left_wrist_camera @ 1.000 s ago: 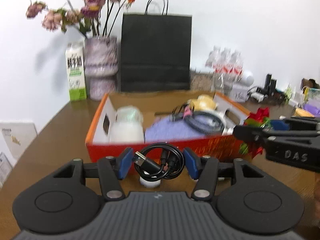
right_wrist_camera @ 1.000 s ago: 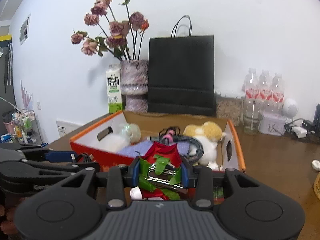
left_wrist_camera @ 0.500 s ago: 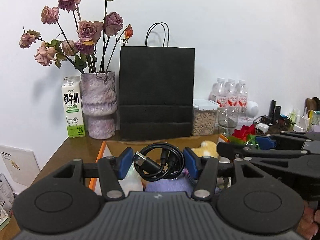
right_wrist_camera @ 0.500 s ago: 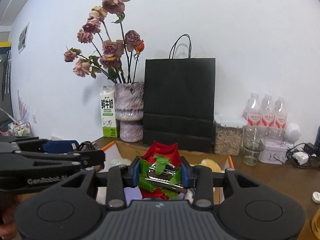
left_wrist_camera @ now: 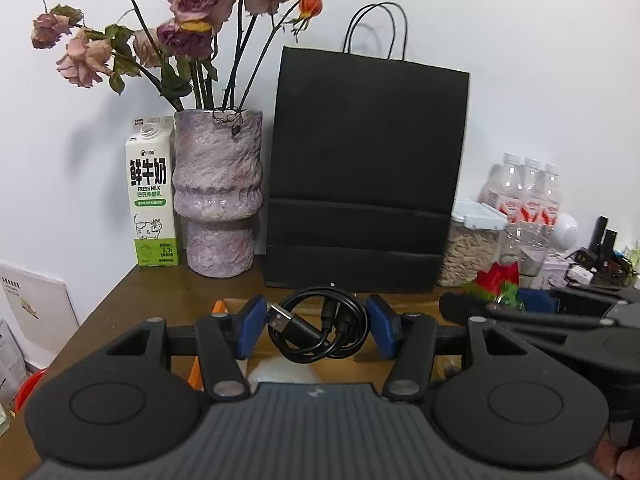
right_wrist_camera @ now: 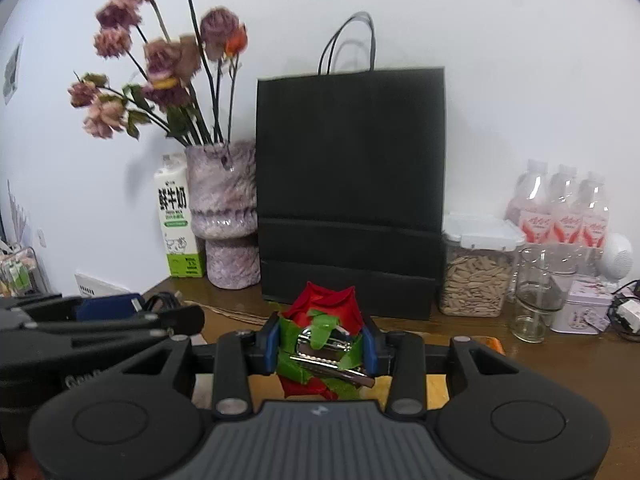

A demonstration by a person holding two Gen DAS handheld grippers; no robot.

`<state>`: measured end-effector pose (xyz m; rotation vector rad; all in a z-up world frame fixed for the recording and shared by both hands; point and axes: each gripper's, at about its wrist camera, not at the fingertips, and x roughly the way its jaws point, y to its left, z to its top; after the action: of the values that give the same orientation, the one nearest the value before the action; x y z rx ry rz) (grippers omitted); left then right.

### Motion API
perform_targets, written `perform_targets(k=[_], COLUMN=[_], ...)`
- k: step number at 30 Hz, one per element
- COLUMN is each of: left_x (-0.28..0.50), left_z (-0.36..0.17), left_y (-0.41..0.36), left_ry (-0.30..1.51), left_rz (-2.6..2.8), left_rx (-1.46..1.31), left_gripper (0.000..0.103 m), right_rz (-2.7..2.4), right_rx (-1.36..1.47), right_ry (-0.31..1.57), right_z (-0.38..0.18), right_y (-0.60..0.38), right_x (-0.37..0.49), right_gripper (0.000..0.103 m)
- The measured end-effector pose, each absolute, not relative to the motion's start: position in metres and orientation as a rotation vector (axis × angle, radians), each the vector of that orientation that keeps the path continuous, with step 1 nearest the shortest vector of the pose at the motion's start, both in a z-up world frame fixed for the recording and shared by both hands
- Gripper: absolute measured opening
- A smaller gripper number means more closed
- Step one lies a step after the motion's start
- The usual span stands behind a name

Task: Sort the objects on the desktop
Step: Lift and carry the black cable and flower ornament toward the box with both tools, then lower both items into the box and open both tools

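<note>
My left gripper point(left_wrist_camera: 317, 327) is shut on a coiled black USB cable point(left_wrist_camera: 340, 332), pinched between its blue pads. My right gripper point(right_wrist_camera: 322, 346) is shut on a red fabric flower clip point(right_wrist_camera: 324, 304) with green leaves and a metal clasp. Both are held side by side over the orange-edged cardboard box point(left_wrist_camera: 218, 306), of which only the far rim point(right_wrist_camera: 496, 343) and a strip of the inside show under the fingers. The red flower point(left_wrist_camera: 496, 278) also shows at the right of the left wrist view. The left gripper's fingers point(right_wrist_camera: 176, 316) appear at the left of the right wrist view.
Close ahead against the wall stand a black paper bag point(left_wrist_camera: 366, 176), a purple vase point(left_wrist_camera: 218, 196) of dried roses and a milk carton point(left_wrist_camera: 152, 196). To the right are a seed jar point(right_wrist_camera: 476, 272), an empty glass point(right_wrist_camera: 536, 296), water bottles point(right_wrist_camera: 560, 212) and a small tin point(right_wrist_camera: 584, 306).
Both grippers moved forward over the box toward the black bag and rose slightly, still holding the cable and the flower clip. The box contents have dropped out of sight beneath them.
</note>
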<state>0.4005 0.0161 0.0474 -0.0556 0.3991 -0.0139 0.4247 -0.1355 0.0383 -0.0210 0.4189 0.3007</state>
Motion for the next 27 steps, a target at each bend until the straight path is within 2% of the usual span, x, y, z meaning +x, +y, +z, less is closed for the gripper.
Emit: perform_targets(k=[9,12,13,14,15,17,18,19,20,22,27], left_x=[0.441,0.443,0.443,0.442,0.441,0.439,0.438,0.436,0.435,0.432,0.426], left_z=[0.027,0.024,0.024,0.025,0.026,0.029,0.031,0.032,0.034,0.038,0.041], left_y=[0.026,0.027,0.028,0.028,0.029,0.031,0.031,0.033,0.035,0.039,0.039], left_ry=[0.526,0.540,0.545,0.548,0.547,0.538,0.530,0.518,0.510,0.511,0.495], left_rz=[0.006,0.017,0.023,0.033,0.046,0.086,0.108,0.137,0.144,0.115,0.111], left_rx=[-0.050,-0.043,-0.046,-0.047,-0.043,-0.022,-0.013,-0.009,-0.013,-0.040,-0.039], left_gripper=[0.056,0.056,0.057,0.059,0.061,0.085,0.092,0.103,0.103,0.103,0.103], right_rz=[0.308,0.303,0.296,0.290,0.280,0.251,0.242,0.239,0.238,0.256,0.265], right_rx=[-0.050,-0.061,-0.057,-0.052,-0.046,-0.045,-0.042,-0.032,-0.015,0.004,0.002], right_ry=[0.534,0.562,0.566,0.572,0.575,0.570,0.567,0.567,0.569,0.564,0.541], right_z=[0.020,0.016,0.016,0.017,0.017,0.018,0.019,0.021,0.023,0.027,0.032], right_y=[-0.124,-0.122,-0.124,-0.125,-0.126,-0.131,-0.135,-0.138,-0.142,-0.146,-0.146], right_x=[0.465,0.467,0.467,0.467,0.467,0.466,0.465,0.465,0.465,0.463,0.456], right_gripper=[0.038,0.043,0.048,0.058,0.064,0.083,0.087,0.094,0.099,0.103,0.103])
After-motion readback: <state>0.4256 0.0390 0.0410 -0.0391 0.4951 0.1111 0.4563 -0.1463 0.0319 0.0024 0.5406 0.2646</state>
